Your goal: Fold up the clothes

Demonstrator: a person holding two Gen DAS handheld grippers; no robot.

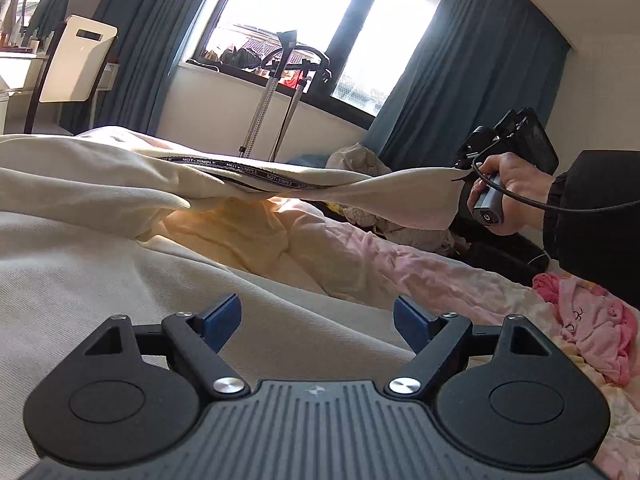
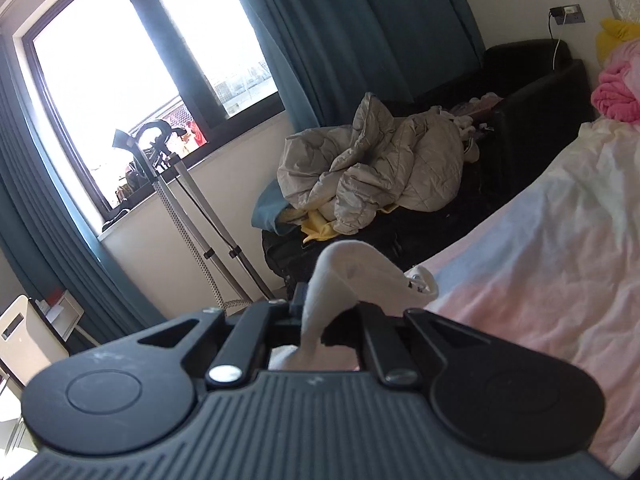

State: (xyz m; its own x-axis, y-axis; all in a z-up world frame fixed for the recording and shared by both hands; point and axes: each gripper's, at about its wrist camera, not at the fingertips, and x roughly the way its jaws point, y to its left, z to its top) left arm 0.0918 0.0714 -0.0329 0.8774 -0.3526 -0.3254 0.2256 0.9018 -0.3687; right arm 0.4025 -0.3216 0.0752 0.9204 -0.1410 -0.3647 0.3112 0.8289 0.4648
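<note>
The right gripper (image 2: 320, 312) is clamped on the cream garment's (image 1: 120, 184) corner, stretching it lengthwise above the bed (image 1: 360, 256); the left gripper (image 1: 316, 320), jaws wide and empty, sits nearer the slack end ahead-left.

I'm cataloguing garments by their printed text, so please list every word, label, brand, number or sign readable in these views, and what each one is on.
"NOT·SIMPLE", repeated: on the black band along the cream garment.
Power symbol, no words: on the end of the grey handle in the person's hand.
Small logo on the left gripper body: too small to read.
Wall socket: no legible marking.
Nothing else readable.
</note>
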